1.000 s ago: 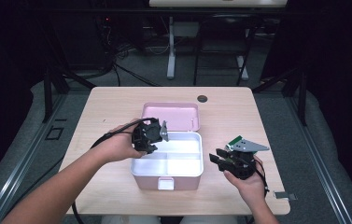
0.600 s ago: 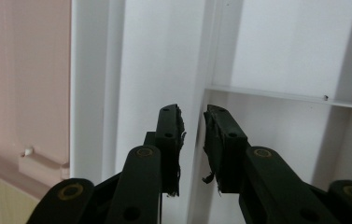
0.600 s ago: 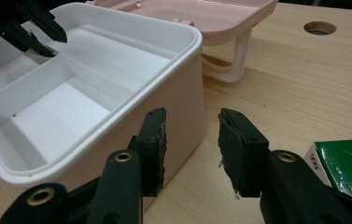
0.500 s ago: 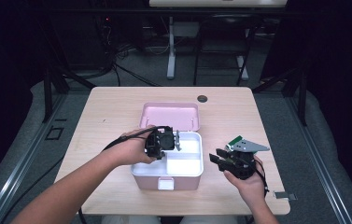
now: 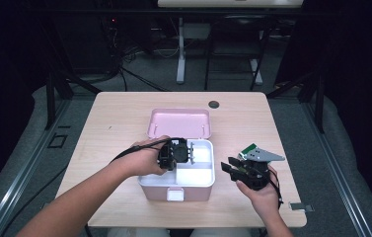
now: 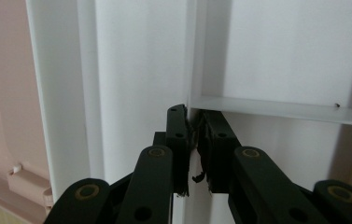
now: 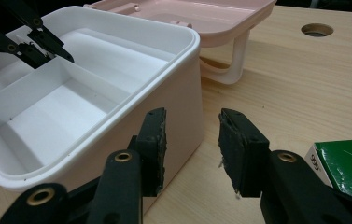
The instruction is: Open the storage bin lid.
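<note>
On the light wooden table (image 5: 114, 128) an open pink plastic box (image 5: 178, 190) is seen — its thin white inner divider (image 6: 193, 51) is clamped by the left claw (image 6: 192, 140); the right claw (image 7: 190, 135) is held apart beside it.

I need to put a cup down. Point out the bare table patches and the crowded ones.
Bare wood lies left of the open box, out to the table edge, and along the far right beside the round hole. It is crowded around the box: left gripper inside it, right gripper and green carton beside it.
</note>
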A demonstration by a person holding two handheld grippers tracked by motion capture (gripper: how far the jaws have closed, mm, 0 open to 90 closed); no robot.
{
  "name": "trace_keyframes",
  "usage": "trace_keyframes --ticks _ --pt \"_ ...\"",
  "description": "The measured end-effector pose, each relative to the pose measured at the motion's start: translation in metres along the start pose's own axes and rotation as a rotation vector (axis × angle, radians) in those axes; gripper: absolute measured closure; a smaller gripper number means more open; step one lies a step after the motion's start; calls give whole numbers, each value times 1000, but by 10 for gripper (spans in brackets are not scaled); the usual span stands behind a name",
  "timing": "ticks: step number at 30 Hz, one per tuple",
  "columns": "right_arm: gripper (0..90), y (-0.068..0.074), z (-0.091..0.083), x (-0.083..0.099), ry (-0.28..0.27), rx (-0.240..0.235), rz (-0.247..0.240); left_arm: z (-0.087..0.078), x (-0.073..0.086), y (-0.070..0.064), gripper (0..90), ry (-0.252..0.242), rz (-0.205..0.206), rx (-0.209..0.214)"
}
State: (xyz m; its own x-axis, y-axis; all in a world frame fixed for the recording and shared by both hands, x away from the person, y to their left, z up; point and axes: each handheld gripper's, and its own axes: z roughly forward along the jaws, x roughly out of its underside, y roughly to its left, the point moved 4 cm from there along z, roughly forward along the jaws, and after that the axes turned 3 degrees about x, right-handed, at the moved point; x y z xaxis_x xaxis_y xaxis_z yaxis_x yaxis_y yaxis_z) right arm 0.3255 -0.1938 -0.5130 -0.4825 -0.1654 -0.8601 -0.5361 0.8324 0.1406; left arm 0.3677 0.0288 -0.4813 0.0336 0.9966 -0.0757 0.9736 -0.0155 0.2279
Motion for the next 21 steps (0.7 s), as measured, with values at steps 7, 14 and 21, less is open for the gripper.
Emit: trace_keyframes --ticks 7,14,21 --pt "625 -2 0 0 -13 6 20 0 -1 -1 829 22 33 -9" --pt "625 -3 2 2 -10 5 24 0 -2 0 836 30 23 5" --pt "626 -6 3 4 -9 8 33 -2 -3 1 845 38 17 14"
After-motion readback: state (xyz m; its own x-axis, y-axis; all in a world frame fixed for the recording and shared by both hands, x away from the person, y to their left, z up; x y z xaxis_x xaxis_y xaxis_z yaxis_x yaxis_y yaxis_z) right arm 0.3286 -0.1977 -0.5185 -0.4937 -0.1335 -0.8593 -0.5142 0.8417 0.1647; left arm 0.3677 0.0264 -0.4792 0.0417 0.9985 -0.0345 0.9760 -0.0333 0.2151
